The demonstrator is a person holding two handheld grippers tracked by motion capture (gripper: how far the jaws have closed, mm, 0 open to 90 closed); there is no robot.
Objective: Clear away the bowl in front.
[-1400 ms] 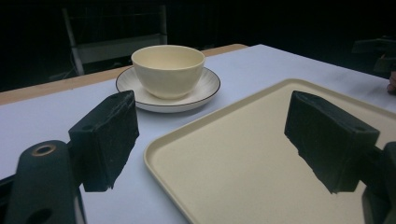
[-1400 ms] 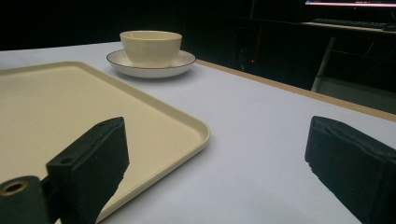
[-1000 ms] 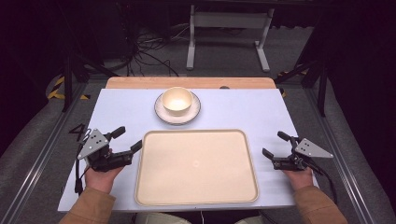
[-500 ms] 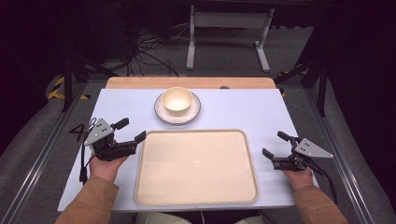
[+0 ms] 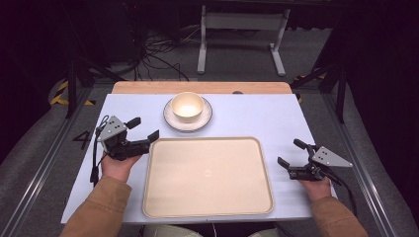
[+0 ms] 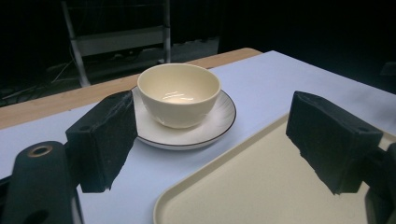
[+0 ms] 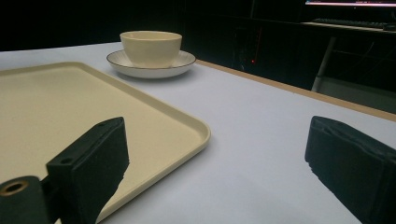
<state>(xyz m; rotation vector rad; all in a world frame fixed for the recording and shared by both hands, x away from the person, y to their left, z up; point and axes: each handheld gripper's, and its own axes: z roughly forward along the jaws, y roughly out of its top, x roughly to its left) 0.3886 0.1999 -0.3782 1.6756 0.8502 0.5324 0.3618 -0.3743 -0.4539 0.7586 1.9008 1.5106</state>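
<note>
Bowl (image 5: 187,106): cream, glossy, round, upright on a white saucer (image 5: 205,118) with a thin dark rim, at the far middle of the table (image 5: 257,113).
Count: one bowl, one saucer, one tray (image 5: 207,175), two grippers.
Tray: cream, bare, raised lip, rounded corners, just nearer than the saucer and apart from it.
Left gripper (image 5: 146,128): jaws spread, holding nothing, by the tray's far-left corner.
Right gripper (image 5: 291,153): jaws spread, holding nothing, right of the tray.
Bare tabletop either side of the saucer.
</note>
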